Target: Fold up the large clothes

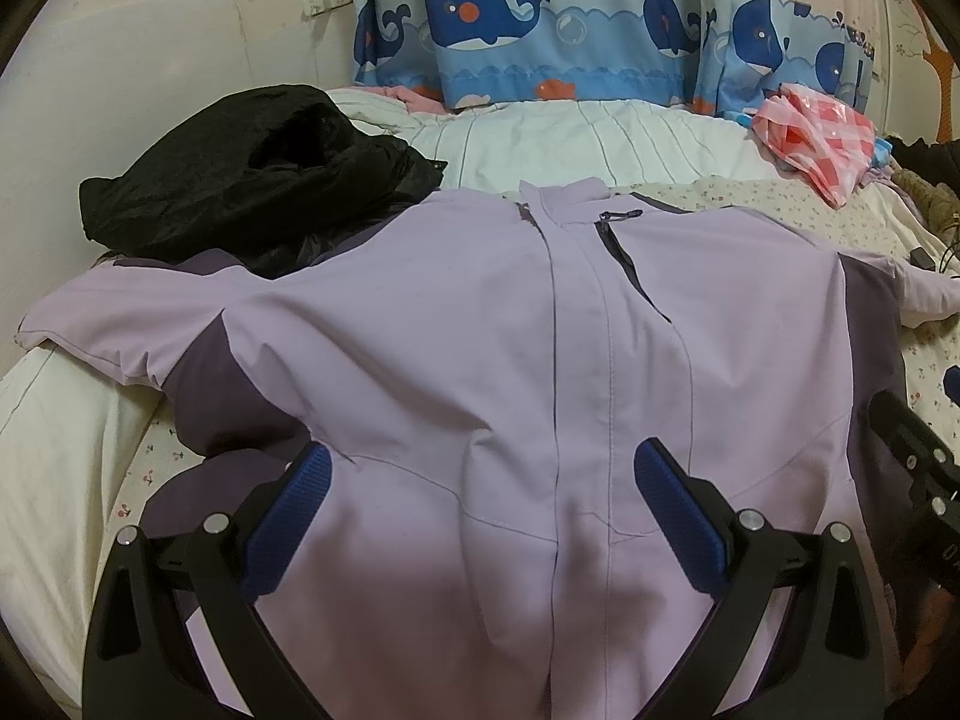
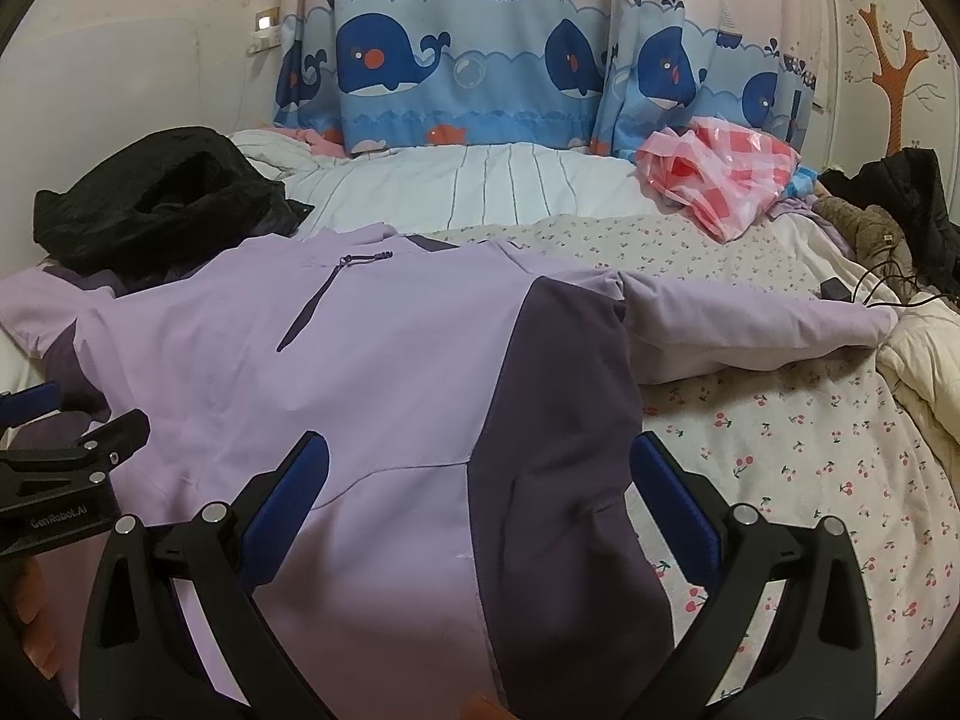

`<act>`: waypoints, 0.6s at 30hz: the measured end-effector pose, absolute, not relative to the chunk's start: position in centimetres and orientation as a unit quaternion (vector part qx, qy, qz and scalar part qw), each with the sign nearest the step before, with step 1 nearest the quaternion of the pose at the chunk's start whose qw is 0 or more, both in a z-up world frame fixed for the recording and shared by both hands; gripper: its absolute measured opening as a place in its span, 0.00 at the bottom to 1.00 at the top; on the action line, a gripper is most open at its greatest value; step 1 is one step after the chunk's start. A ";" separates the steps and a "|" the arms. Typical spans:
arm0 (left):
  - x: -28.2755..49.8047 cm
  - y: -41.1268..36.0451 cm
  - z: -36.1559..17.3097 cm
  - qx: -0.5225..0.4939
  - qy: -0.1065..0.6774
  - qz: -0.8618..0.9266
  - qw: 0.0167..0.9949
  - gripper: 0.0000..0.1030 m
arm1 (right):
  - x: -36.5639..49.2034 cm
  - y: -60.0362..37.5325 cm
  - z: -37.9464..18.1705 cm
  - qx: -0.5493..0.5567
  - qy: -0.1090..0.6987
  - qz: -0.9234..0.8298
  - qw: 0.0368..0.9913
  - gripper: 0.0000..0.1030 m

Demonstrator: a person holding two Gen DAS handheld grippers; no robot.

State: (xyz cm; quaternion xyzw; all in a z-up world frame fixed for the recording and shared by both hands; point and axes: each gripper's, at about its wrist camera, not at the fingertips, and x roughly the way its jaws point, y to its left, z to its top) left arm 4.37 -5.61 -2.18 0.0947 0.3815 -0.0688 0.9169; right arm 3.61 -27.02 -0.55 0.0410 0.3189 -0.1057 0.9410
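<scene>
Both claws, left gripper (image 1: 483, 480) and right gripper (image 2: 480, 474), hover with jaws apart above the lilac jacket (image 1: 480, 330) lying flat just ahead; risk: slippery shell slides from a shallow pinch, skewing the fold.

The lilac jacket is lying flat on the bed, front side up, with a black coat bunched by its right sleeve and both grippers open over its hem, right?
One detail is off. The black coat is bunched by the left sleeve of the lilac jacket, not the right; the left wrist view shows it. The rest stands: the jacket lies front up on the bed, with the left gripper and right gripper open over its hem.
</scene>
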 end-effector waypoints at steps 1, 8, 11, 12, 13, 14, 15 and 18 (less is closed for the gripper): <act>4.3 -5.6 -2.2 0.095 0.382 -0.068 0.917 0.94 | 3.5 -27.1 -0.5 0.041 0.318 -0.107 0.941 0.94; 4.3 -5.6 -2.3 0.094 0.383 -0.068 0.916 0.94 | 3.3 -27.4 -0.3 0.042 0.316 -0.109 0.942 0.94; 4.3 -5.7 -2.4 0.094 0.384 -0.068 0.916 0.94 | 3.2 -27.5 -0.3 0.043 0.316 -0.109 0.941 0.94; 4.3 -5.7 -2.5 0.094 0.384 -0.068 0.916 0.94 | 3.2 -27.5 -0.3 0.043 0.316 -0.109 0.941 0.94; 4.3 -5.7 -2.5 0.094 0.384 -0.068 0.916 0.94 | 3.1 -27.5 -0.2 0.043 0.316 -0.109 0.942 0.94; 4.3 -5.7 -2.5 0.094 0.384 -0.068 0.916 0.94 | 3.1 -27.5 -0.2 0.042 0.315 -0.109 0.942 0.94; 4.3 -5.7 -2.5 0.094 0.384 -0.068 0.916 0.94 | 3.1 -27.6 -0.2 0.042 0.315 -0.109 0.942 0.94; 4.3 -5.7 -2.4 0.094 0.384 -0.068 0.916 0.94 | 3.1 -27.6 -0.2 0.043 0.316 -0.109 0.942 0.94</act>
